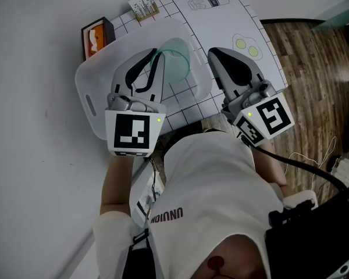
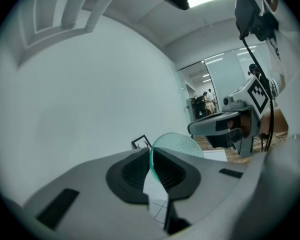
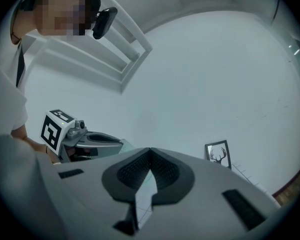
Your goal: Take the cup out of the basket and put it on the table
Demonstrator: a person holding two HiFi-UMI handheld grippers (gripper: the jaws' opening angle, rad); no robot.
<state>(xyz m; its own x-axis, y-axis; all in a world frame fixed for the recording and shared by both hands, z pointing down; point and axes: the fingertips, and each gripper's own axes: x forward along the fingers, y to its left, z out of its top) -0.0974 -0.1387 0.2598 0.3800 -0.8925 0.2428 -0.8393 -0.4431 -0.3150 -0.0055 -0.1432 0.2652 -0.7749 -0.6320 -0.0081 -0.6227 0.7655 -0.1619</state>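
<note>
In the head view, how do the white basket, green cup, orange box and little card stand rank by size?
Largest: white basket.
Then green cup and orange box, too alike to rank, the cup partly hidden.
Smallest: card stand, though farther away.

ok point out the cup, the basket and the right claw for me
cup (image 1: 179, 63): head view, on its green see-through wall
basket (image 1: 96, 77): head view, on its bare white left side
right claw (image 1: 212, 52): head view, at its closed tips
</note>
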